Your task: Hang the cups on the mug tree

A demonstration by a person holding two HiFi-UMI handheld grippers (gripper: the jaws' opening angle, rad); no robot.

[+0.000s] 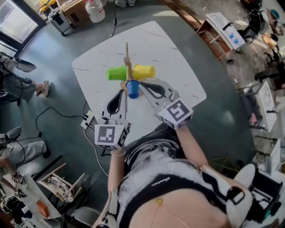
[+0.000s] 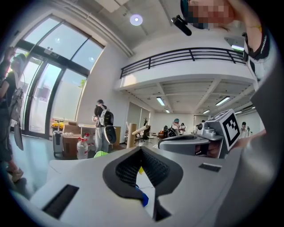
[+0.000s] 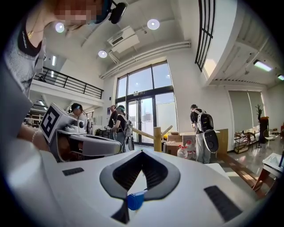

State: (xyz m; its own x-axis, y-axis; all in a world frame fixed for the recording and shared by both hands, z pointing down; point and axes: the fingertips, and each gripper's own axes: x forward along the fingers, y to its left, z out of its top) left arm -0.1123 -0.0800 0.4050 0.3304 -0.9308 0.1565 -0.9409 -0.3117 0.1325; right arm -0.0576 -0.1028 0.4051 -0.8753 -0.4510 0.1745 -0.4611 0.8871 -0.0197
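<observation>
A wooden mug tree stands mid-table on the white table. A green cup hangs on its left peg, a yellow cup on its right peg, and a blue cup on the near side. My left gripper is shut and empty just left of the blue cup. My right gripper is shut and empty just right of it. In the left gripper view the gripper shows blue through the gap below its closed tips. The right gripper shows the blue cup the same way.
Water bottles and cardboard boxes sit on the floor beyond the table. People stand at the left. A cable and power strip lie by the table's near-left edge. A desk stands at the far right.
</observation>
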